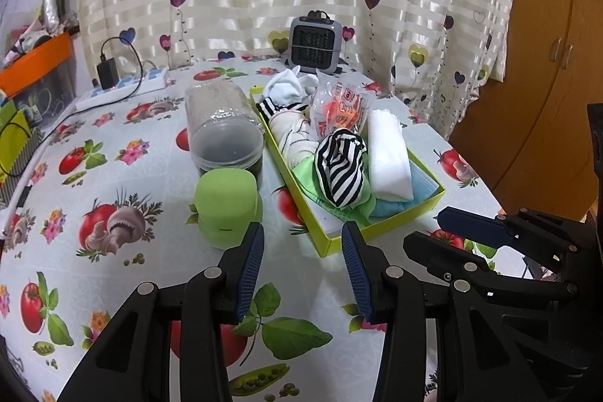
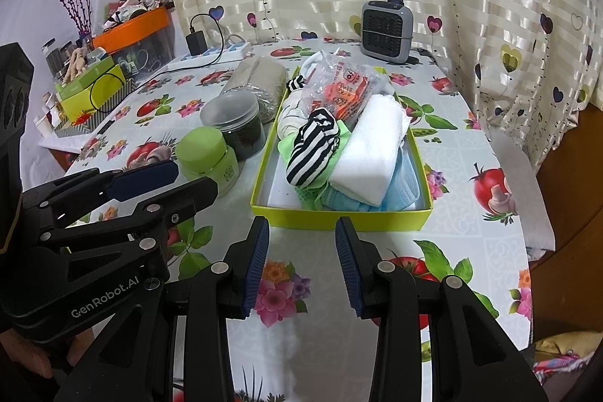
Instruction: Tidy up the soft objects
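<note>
A lime-green box [image 1: 328, 243] [image 2: 339, 215] on the table holds soft things: a black-and-white striped sock [image 1: 343, 168] [image 2: 311, 149], a folded white towel [image 1: 388, 153] [image 2: 371, 157], blue face masks [image 2: 399, 183], a light green cloth [image 2: 292, 142], white socks [image 1: 288, 87] and a clear packet with orange print [image 1: 341, 108] [image 2: 339, 89]. My left gripper [image 1: 303, 240] is open and empty, just short of the box's near corner. My right gripper [image 2: 301, 232] is open and empty in front of the box's near wall. Each gripper shows in the other's view, the left gripper [image 2: 150, 179] at left and the right gripper [image 1: 463, 228] at right.
A green-lidded jar [image 1: 228, 206] [image 2: 205, 157], a clear jar with dark contents [image 1: 226, 145] [image 2: 235, 121] and a clear roll [image 2: 260, 81] stand left of the box. A grey heater [image 1: 314, 44] [image 2: 386, 31] and power strip [image 1: 124, 87] sit at the back. Curtain behind, cluttered shelf at left.
</note>
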The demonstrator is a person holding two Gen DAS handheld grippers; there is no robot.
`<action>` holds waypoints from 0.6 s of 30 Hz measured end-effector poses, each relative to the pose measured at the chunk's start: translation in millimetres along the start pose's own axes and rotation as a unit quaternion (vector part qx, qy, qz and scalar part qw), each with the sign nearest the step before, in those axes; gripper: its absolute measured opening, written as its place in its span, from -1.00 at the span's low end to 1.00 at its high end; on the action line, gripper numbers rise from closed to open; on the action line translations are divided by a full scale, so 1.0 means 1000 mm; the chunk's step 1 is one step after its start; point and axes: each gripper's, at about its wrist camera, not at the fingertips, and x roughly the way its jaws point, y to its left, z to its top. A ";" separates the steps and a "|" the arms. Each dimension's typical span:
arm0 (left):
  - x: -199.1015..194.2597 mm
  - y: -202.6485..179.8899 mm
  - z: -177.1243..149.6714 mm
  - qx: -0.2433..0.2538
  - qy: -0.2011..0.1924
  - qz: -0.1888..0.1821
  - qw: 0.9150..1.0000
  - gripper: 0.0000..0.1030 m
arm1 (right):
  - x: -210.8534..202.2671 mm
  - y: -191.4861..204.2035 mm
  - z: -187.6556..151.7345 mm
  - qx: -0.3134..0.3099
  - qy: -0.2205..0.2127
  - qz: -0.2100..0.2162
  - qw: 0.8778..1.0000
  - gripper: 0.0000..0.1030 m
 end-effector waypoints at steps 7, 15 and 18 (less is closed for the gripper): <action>-0.006 -0.001 -0.001 0.013 -0.024 0.010 1.000 -0.19 | -0.001 0.002 0.000 -0.001 -0.003 0.001 1.000 -0.26; -0.008 -0.008 -0.005 0.039 -0.035 0.048 0.998 -0.19 | 0.000 0.001 -0.001 0.003 -0.003 0.002 1.000 -0.26; -0.007 -0.007 -0.005 0.035 -0.033 0.047 0.998 -0.19 | 0.001 0.001 -0.001 0.001 -0.003 -0.001 1.000 -0.26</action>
